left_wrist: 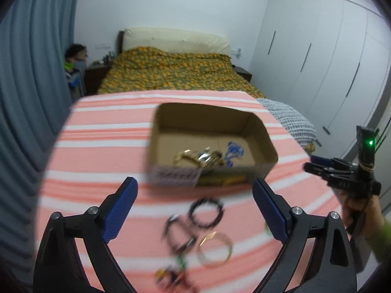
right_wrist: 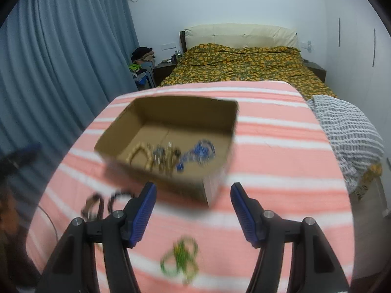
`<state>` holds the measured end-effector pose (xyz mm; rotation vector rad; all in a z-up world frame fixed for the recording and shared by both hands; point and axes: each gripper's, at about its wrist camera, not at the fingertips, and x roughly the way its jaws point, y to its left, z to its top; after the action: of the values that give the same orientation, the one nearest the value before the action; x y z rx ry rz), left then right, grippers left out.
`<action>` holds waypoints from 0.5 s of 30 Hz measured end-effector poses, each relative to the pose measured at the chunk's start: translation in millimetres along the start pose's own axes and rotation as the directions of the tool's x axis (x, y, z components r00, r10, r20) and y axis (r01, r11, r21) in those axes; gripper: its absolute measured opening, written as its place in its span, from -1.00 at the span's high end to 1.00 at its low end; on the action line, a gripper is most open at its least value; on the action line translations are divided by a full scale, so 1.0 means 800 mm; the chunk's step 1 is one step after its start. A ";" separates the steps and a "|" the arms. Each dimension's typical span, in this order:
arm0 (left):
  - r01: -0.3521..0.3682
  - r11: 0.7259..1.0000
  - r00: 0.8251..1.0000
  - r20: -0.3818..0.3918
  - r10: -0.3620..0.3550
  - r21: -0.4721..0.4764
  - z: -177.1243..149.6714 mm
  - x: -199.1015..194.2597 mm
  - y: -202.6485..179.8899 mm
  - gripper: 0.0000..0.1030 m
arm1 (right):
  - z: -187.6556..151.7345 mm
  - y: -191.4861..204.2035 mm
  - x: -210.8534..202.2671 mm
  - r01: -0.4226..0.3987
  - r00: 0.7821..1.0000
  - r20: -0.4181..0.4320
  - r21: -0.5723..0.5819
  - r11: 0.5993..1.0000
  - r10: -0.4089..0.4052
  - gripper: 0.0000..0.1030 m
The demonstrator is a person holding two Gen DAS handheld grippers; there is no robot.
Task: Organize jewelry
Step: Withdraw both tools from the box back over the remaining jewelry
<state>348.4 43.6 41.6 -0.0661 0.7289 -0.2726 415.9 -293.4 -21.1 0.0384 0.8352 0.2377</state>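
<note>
While both grippers gape empty: left gripper, right gripper. Gold bangle on striped cloth, near cardboard box; prob. light, stiff, slippery; pinch across rim.

**Jewelry partly boxed, partly loose**

An open cardboard box sits mid-cloth, holding gold bangles and blue beads. Near the front edge lie a black bracelet, a gold bangle and, seemingly, green bangles.
</note>
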 end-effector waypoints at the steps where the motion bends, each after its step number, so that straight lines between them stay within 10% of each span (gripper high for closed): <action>1: -0.029 1.000 1.000 0.012 0.029 0.010 -0.010 -0.025 0.008 -0.90 | -0.016 0.000 -0.013 0.008 1.000 -0.004 -0.005 1.000 -0.008 -0.25; 8: -0.162 0.984 0.987 0.026 0.161 0.069 -0.064 -0.118 0.049 -0.95 | -0.135 -0.001 -0.064 0.086 0.996 -0.035 -0.046 0.995 -0.088 -0.25; 15: -0.119 0.992 0.992 -0.038 0.120 0.036 -0.168 -0.052 0.032 -0.97 | -0.223 0.018 -0.053 0.132 0.990 -0.053 -0.043 0.990 -0.134 -0.25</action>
<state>235.0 84.2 -35.3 0.0151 0.7648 -0.1723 254.1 -299.8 -108.3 -0.0606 0.8845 0.1297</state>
